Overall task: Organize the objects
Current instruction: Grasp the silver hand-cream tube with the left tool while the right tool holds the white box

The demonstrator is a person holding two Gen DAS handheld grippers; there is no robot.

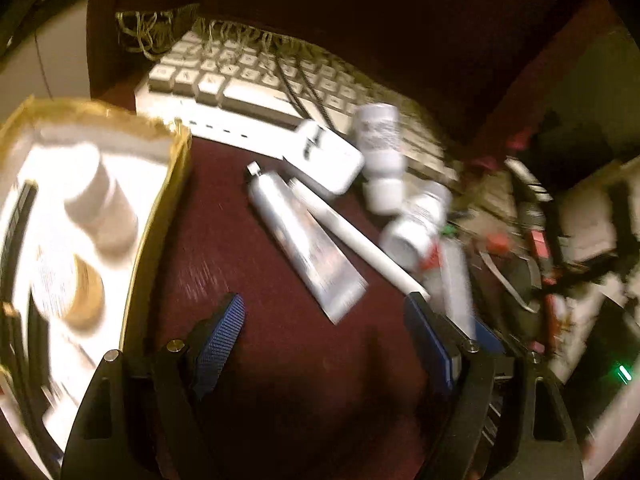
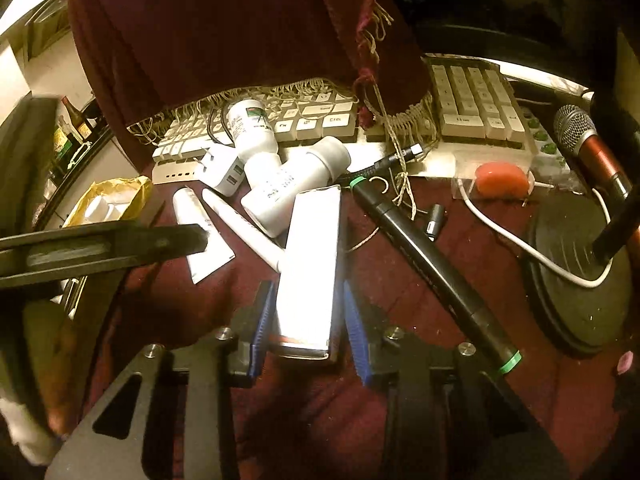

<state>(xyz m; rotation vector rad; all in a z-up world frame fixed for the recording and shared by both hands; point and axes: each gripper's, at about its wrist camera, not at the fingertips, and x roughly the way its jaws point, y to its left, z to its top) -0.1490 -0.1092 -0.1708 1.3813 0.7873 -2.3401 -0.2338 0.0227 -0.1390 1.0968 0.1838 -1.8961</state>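
Right hand-held gripper (image 2: 306, 322): your blue pads flank the white carton (image 2: 310, 276) on both long sides and appear to be clamped on it; the carton's far end rests against the pile.
Left hand-held gripper (image 1: 324, 332): jaws stand wide apart over bare maroon table (image 1: 280, 360), holding nothing.
Task items: tube (image 1: 304, 240), white pen (image 1: 356, 236), charger (image 1: 324, 160) and two bottles (image 1: 380, 148) lie heaped in front of the keyboard (image 1: 240, 80); the gold-rimmed tray (image 1: 176, 152) on the left already holds a bottle.
Risk, lift: the carton leans on the lower bottle (image 2: 292, 184); pulling it up fast may roll the bottles.
Risk, crossing: the left gripper's finger reaches across toward the pile; your paths may collide.
Right view only: black flashlight (image 2: 432, 276), microphone (image 2: 588, 140).
Left view only: the tray's contents; this view is motion-blurred.
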